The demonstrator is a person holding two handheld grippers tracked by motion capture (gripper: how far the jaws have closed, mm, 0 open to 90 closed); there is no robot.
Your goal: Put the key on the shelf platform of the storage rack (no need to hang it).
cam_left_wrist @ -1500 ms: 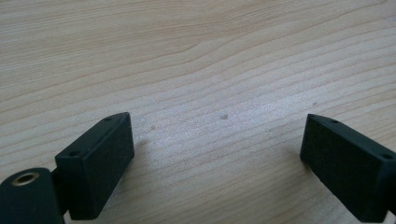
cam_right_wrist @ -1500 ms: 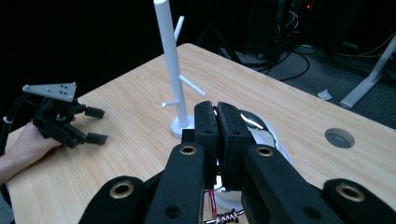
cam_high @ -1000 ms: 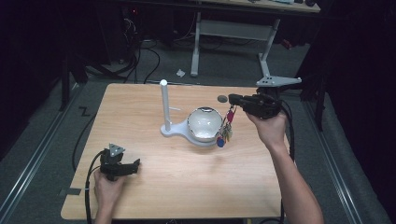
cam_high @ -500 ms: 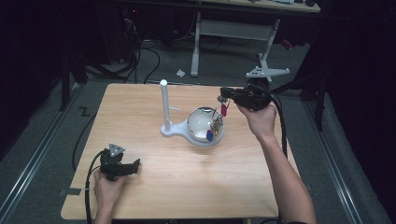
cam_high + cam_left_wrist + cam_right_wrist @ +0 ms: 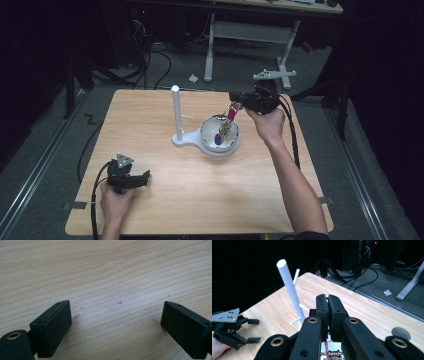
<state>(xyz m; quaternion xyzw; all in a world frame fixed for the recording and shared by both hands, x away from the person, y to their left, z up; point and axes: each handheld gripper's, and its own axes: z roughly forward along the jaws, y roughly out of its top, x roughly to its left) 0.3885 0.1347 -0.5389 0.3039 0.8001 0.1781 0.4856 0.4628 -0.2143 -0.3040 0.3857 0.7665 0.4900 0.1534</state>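
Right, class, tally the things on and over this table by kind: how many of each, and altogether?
Grippers: 2, the left gripper and the right gripper
White peg stand: 1
White bowl: 1
Key bunch: 1
Small round disc: 1
Total: 6

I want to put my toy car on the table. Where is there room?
Lots of bare wood lies in the middle of the table, between the left gripper and the white bowl. The far left corner beyond the white peg stand is bare too. It is crowded around the bowl, where the right gripper dangles a bunch of keys.
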